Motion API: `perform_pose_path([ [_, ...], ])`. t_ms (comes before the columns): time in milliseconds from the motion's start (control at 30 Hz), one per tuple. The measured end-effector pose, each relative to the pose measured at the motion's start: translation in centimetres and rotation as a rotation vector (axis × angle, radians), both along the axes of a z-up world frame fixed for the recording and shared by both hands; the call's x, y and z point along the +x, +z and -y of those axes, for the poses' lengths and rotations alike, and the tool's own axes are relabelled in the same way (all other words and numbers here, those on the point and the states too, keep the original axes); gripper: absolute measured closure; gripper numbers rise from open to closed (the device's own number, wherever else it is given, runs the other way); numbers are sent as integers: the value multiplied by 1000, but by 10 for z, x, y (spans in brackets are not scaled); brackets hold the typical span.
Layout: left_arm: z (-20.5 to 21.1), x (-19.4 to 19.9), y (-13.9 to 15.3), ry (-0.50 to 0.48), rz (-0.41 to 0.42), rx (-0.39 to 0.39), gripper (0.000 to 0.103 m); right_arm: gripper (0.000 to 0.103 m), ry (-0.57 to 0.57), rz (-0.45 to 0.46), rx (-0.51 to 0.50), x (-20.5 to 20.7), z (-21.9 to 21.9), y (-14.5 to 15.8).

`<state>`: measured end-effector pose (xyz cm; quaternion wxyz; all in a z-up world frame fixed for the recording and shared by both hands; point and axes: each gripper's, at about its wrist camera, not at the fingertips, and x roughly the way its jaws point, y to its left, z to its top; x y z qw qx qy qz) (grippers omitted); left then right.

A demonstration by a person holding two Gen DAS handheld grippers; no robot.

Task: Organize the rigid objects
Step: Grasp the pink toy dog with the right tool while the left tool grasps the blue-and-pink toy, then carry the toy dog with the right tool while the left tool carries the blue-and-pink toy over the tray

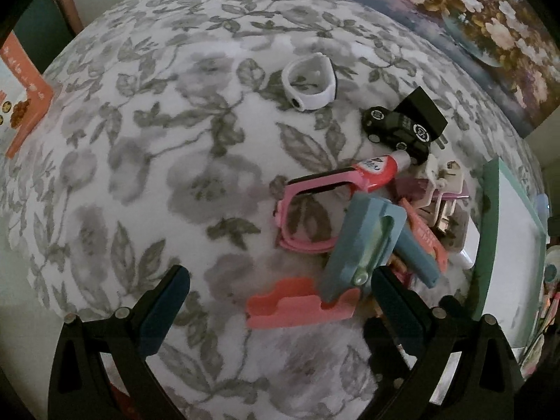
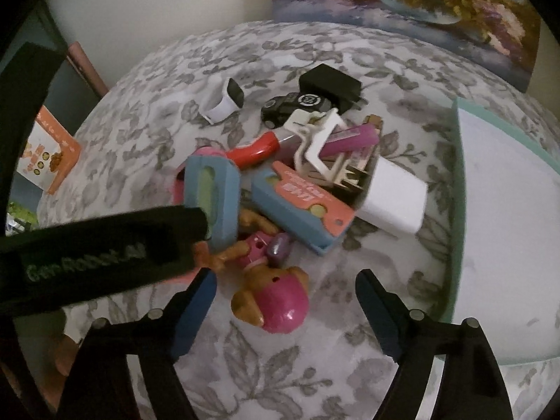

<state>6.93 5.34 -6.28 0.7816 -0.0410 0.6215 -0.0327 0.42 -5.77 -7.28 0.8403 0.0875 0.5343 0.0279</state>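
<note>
The sorting step is judged to be in its opening stage: a heap of small rigid items is lying at the centre of the right wrist view, on a floral tablecloth, and the mint-rimmed white tray at the right edge of that frame is being left bare. Nothing is being held; the right gripper is being kept with its fingers wide apart at the lower centre, just short of the pink and tan toy dog, while the left gripper is likewise being held apart, straddling a coral plastic clip at the lower middle of its frame and reaching in beside the blue-grey holder. A single piece is being singled out, it seems, though which one cannot be told through the blur. The next move is being judged to call for a clean closure on one loose item and a lift clear of its neighbours. Tangling is the hazard: the red-handled tool, the white charger block and the blue and coral case are overlapping. A white smartwatch, a black toy car and a black plug adapter are lying toward the upper middle, apart from the heap's core.
</note>
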Motion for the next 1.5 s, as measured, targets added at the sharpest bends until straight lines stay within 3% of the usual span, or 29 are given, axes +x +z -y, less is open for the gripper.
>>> perform_pose_path([
  [267,13,13,-15,-20,-19,-7,0,20,28,-18,-10,9,-11,-14],
  [500,25,20,-35,-19,-43,-22,3,30,15,-17,9,12,-9,-19],
  [733,18,10,-42,-17,-39,-74,18,46,20,-22,54,3,-3,-14],
  [800,14,7,-39,-14,-37,-90,23,58,16,-28,51,-2,-1,-12],
  [1000,20,7,-36,-44,-31,-68,44,58,-16,-39,87,-10,12,-10],
  [1133,23,2,-32,-55,-26,-47,70,58,-25,-43,96,-15,16,-9],
  [1500,6,-18,-22,-56,-18,-150,80,58,-50,-23,147,-30,29,4],
])
